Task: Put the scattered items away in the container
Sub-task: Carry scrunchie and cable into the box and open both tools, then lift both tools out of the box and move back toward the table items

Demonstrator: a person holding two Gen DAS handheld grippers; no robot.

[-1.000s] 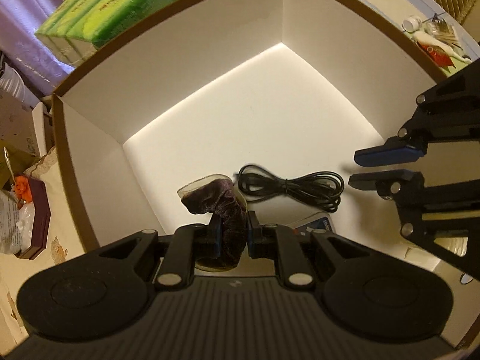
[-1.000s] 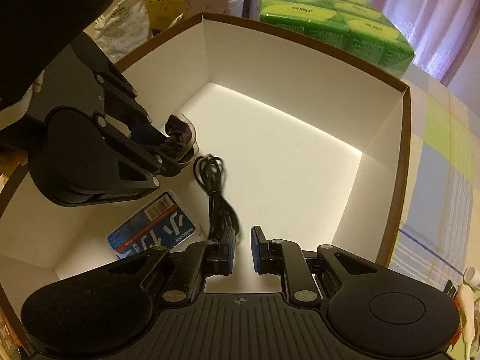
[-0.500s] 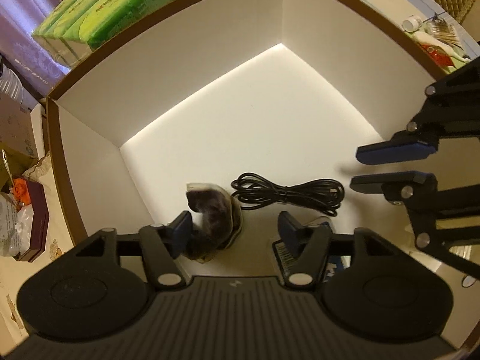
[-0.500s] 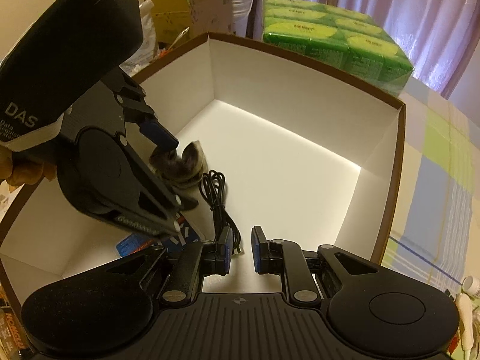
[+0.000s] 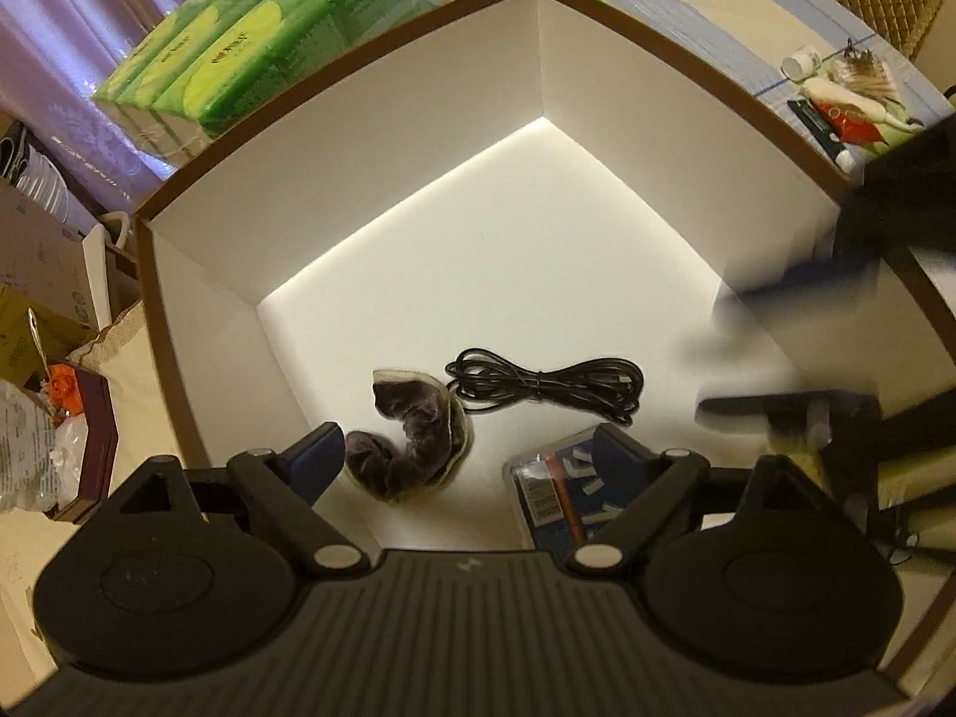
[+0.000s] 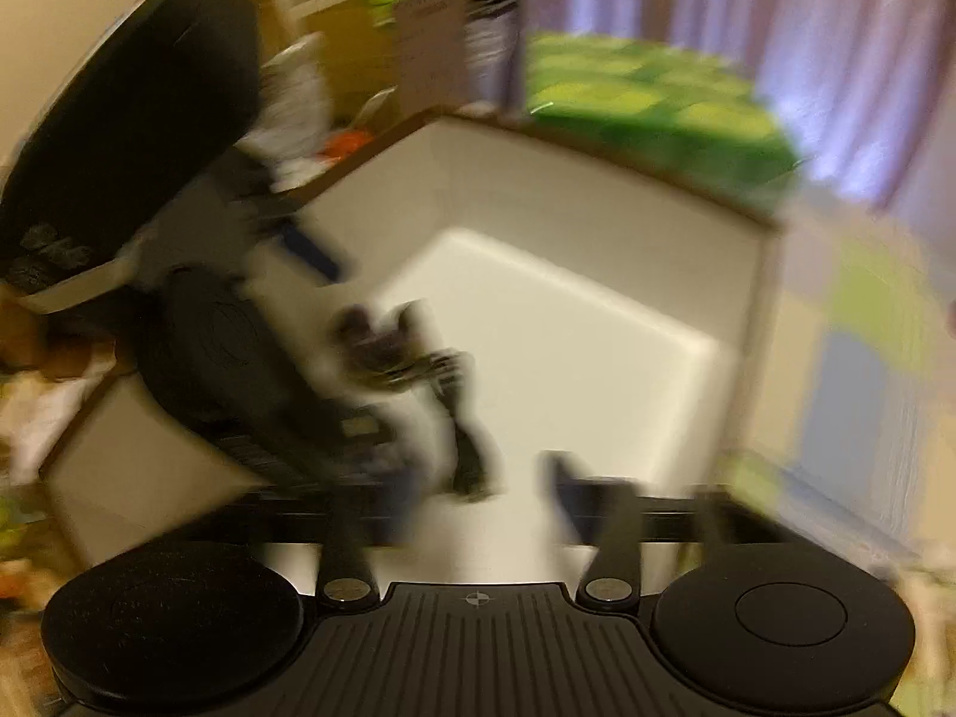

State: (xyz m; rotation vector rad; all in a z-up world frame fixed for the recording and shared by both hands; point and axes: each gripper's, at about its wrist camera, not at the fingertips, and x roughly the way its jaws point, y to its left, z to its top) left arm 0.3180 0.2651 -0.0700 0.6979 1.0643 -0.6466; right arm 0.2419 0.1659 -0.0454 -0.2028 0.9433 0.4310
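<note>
The white box with a brown rim (image 5: 334, 137) fills the left wrist view. On its floor lie a dark purple furry item in clear wrap (image 5: 412, 436), a coiled black cable (image 5: 549, 385) and a blue packet (image 5: 555, 496). My left gripper (image 5: 466, 457) hangs open just above the furry item, touching nothing. My right gripper (image 5: 777, 346) is a blur at the box's right side, with its fingers apart. The right wrist view is smeared by motion: the right gripper (image 6: 484, 490) is open over the box (image 6: 597, 203), the cable (image 6: 466, 448) lies ahead, and the left gripper (image 6: 239, 358) is on the left.
A green pack of tissue boxes (image 5: 269, 42) stands behind the box. Small white and red items (image 5: 836, 101) lie on the checked tablecloth at the far right. A dark red tray and plastic bags (image 5: 60, 418) sit to the left of the box.
My left gripper opened and let the furry item drop onto the box floor, then pulled back. My right gripper has opened and is moving fast up and away.
</note>
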